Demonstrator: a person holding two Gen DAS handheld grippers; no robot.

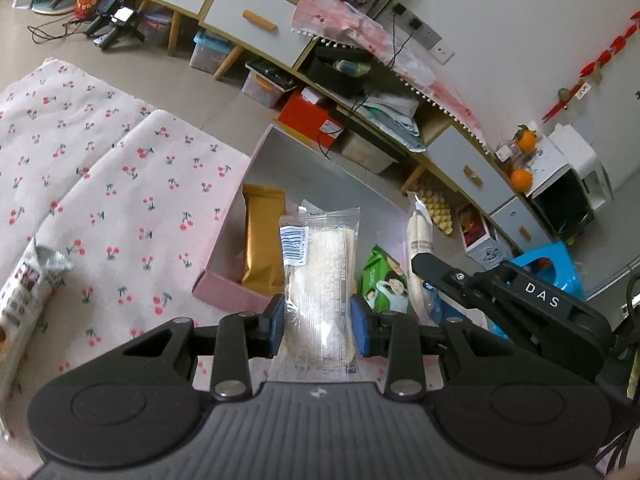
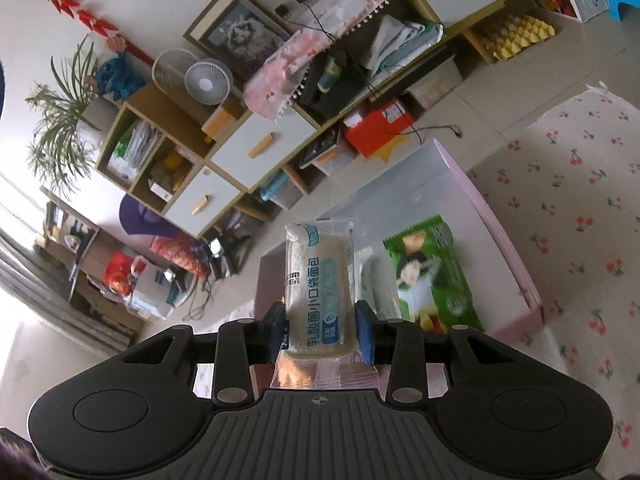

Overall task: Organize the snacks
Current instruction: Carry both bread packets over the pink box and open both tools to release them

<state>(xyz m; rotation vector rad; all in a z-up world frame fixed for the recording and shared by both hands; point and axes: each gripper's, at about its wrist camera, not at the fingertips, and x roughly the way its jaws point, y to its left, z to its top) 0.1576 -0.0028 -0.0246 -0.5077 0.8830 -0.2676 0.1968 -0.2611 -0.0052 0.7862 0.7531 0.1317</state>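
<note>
My left gripper is shut on a clear-wrapped bread packet, held over the pink box. In the box lie a gold snack packet and a green snack packet. My right gripper is shut on another bread packet with blue print, held above the same pink box; the green packet lies below it. The right gripper also shows at the right of the left wrist view, holding its packet.
The box sits on a cherry-print cloth over a low surface. A white snack bag lies at the cloth's left edge. Behind stand a long cabinet with drawers, storage bins, a red box and a blue stool.
</note>
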